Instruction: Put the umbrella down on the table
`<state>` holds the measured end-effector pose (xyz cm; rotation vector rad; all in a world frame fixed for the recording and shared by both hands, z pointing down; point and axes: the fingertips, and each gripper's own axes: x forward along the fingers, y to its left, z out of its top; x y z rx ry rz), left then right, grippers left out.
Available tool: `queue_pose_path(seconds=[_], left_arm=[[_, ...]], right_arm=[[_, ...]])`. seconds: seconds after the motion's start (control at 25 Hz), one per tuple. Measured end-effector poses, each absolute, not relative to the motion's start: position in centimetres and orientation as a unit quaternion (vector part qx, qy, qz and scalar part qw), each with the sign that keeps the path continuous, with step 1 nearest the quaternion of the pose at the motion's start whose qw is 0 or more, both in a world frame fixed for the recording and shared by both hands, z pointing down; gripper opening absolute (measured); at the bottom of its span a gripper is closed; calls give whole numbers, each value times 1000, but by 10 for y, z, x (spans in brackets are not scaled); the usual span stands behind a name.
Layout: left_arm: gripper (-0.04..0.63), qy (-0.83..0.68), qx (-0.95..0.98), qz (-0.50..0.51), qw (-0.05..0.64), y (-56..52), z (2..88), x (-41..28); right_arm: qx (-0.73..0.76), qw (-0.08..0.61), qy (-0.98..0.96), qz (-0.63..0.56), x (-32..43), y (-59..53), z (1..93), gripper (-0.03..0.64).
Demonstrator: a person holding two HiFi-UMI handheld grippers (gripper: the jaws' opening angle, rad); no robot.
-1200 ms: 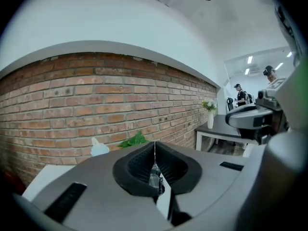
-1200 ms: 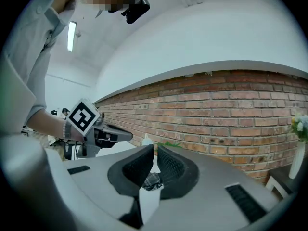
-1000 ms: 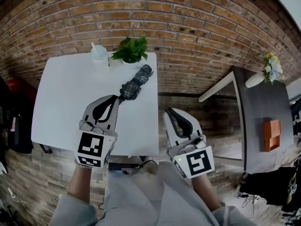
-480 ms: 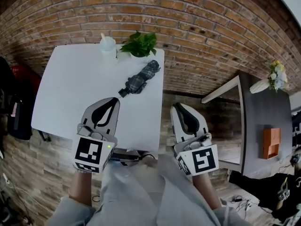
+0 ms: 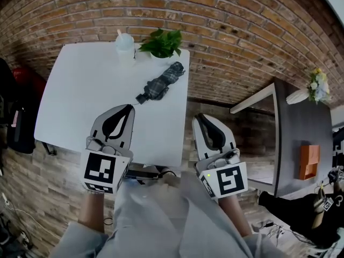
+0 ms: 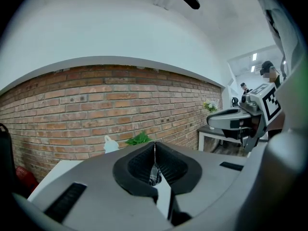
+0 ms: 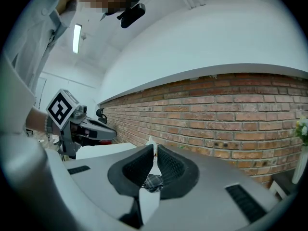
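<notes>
The folded plaid umbrella [image 5: 160,83] lies on the white table [image 5: 80,101], near its far right corner, handle end toward me. My left gripper [image 5: 129,107] is over the table just short of that handle end, a small gap between them, jaws shut and empty. Off the table's right edge my right gripper [image 5: 199,116] hangs over the floor, shut with nothing in it. In the left gripper view the jaw tips [image 6: 154,143] meet. In the right gripper view the tips [image 7: 154,147] meet too, and the umbrella [image 7: 154,181] shows beyond them.
A potted green plant [image 5: 161,43] and a white bottle [image 5: 124,44] stand at the table's far edge by the brick wall. To the right are a white bench [image 5: 252,98] and a dark table [image 5: 301,138] with flowers and an orange box.
My left gripper has drawn back a little from the umbrella's handle end, which it touched a second ago. The umbrella stays lying on the table. The right gripper has kept still.
</notes>
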<state>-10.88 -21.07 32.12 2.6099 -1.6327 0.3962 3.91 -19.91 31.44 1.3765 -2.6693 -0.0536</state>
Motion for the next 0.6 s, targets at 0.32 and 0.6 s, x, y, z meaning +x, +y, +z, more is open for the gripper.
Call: queue_pose_path(seconds=[0.32, 0.6], left_arm=[[25, -531, 839, 117, 29, -208, 321, -108], [25, -526, 842, 105, 59, -207, 319, -103]], right_arm=[[455, 69, -888, -19, 35, -196, 315, 55], [455, 65, -888, -17, 35, -198, 315, 55]])
